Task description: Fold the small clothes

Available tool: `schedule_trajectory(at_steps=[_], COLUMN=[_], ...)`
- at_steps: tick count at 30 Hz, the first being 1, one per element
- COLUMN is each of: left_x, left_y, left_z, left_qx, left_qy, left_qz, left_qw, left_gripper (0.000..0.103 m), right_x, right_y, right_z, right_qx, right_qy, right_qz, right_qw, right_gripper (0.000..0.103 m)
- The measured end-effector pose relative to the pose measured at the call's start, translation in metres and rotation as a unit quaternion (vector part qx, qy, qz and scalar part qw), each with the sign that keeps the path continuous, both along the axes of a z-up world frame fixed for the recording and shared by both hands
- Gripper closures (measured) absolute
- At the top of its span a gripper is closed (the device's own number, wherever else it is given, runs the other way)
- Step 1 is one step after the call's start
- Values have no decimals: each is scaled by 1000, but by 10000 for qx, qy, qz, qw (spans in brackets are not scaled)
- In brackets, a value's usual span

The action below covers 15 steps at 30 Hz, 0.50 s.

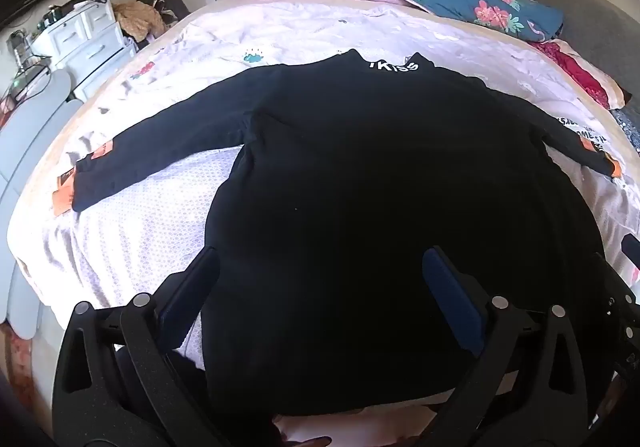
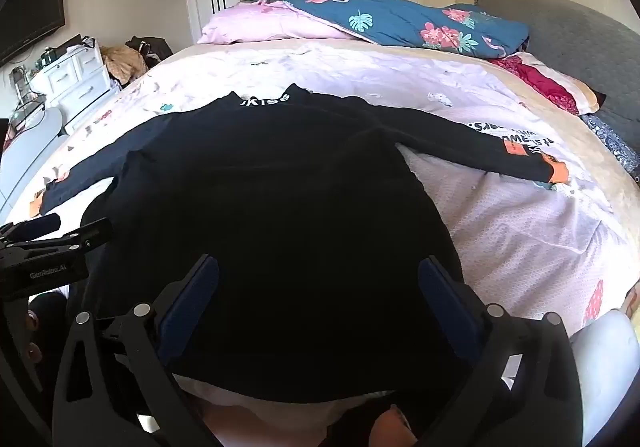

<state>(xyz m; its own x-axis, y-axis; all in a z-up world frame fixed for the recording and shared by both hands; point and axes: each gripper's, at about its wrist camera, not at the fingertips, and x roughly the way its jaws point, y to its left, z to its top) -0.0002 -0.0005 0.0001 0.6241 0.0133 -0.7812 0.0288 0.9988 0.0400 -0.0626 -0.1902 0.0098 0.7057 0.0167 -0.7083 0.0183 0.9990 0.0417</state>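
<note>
Looking down at a dark navy long-sleeved top [image 1: 360, 187] laid flat on the bed [image 1: 280, 31], collar with white lettering [image 1: 394, 65] at 12 o'clock, hem toward us at 6, sleeves out to 9 and 3. We have both tools over the hem end: left gripper [image 1: 320, 287] with its fingers spread as wide as they go, nothing pinched, dark fabric showing between them; right gripper [image 2: 318, 291] likewise spread, empty, fabric in the gap. In the right wrist view the left tool sits at 9 o'clock, so we judge the two are close together along the hem. Nothing folded yet as far as we can see. Risks from here: pads closing on the top layer only, so the back layer stays put and the fold comes out skewed; pads digging too deep and catching the white bedsheet [image 1: 152, 207] under the hem, dragging it along. Dark cloth against dark pads makes the hem edge hard to read, so a missed pinch is plausible. Left sleeve [image 1: 160, 155] and right sleeve [image 2: 500, 155] lie well apart from the body; lifting the hem first would likely let them trail and bunch. Uneven lift between hands would twist the body panel.
</note>
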Motion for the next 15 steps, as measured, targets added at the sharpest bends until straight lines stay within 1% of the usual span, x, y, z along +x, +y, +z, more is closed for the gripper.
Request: schedule_trajectory(at_steps=[2,3,6,10,11,15], left_x=[1,1,0,0,0,1], left_y=[0,0,0,1,1,0], left_z=[0,0,0,1,1,0], left_qx=[0,-6,-14,-53,-66,-67], left_qy=[9,17,-18,-12,-9,-3], left_qz=[19,29,7,-11,-12,-2], left_qw=[10000,10000,10000,10000,10000,10000], left_gripper=[8,8,8,8,8,8], right_x=[-2,-6,-1,-1,-3,-3], right_y=[2,-3,-1,-7,0,-1], right_z=[-1,2,1,2,2,1], right_qx=[-16,60,-1,-44,-102,-95], right_qy=[13,-9,106,1,5,13], right_qz=[-6,-30,-37,-55,-78,-80], right_qw=[10000,10000,9999,10000,9999,9999], right_gripper=[4,4,4,4,4,4])
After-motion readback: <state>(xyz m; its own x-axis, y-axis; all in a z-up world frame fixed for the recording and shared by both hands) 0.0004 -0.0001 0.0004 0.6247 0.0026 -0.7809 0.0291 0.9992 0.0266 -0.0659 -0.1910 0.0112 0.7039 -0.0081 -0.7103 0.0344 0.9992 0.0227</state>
